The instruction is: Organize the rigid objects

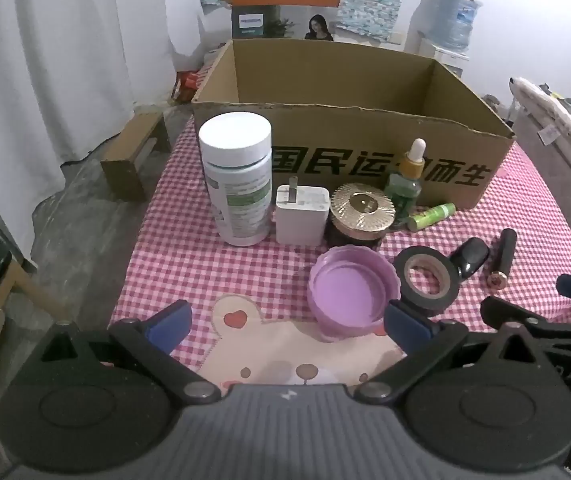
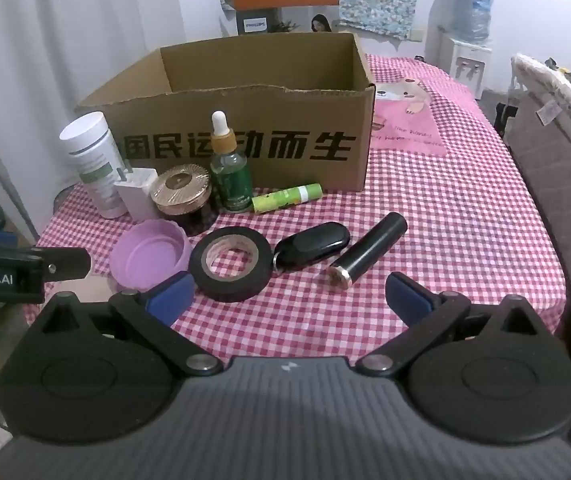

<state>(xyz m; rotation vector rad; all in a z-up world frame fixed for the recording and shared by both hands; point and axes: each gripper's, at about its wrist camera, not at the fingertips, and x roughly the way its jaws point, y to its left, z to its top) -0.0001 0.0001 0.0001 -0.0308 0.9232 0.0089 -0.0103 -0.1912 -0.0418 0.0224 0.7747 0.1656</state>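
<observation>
- On the checked tabletop, far side: open cardboard box.
- Just in front of box, L to R: white bottle, charger, gold-lid jar, dropper bottle, green tube.
- Nearer: purple lid, tape roll, black fob, black cylinder.
- Left gripper & right gripper: jaws wide apart, holding nothing.

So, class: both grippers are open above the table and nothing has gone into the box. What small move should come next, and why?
Probably ease the left gripper forward and to its right, over the purple lid. Its jaws are open and empty, the lid lies nearest, just ahead of its right finger, and the cardboard box behind stands open. The right gripper could take the tape roll likewise.
</observation>
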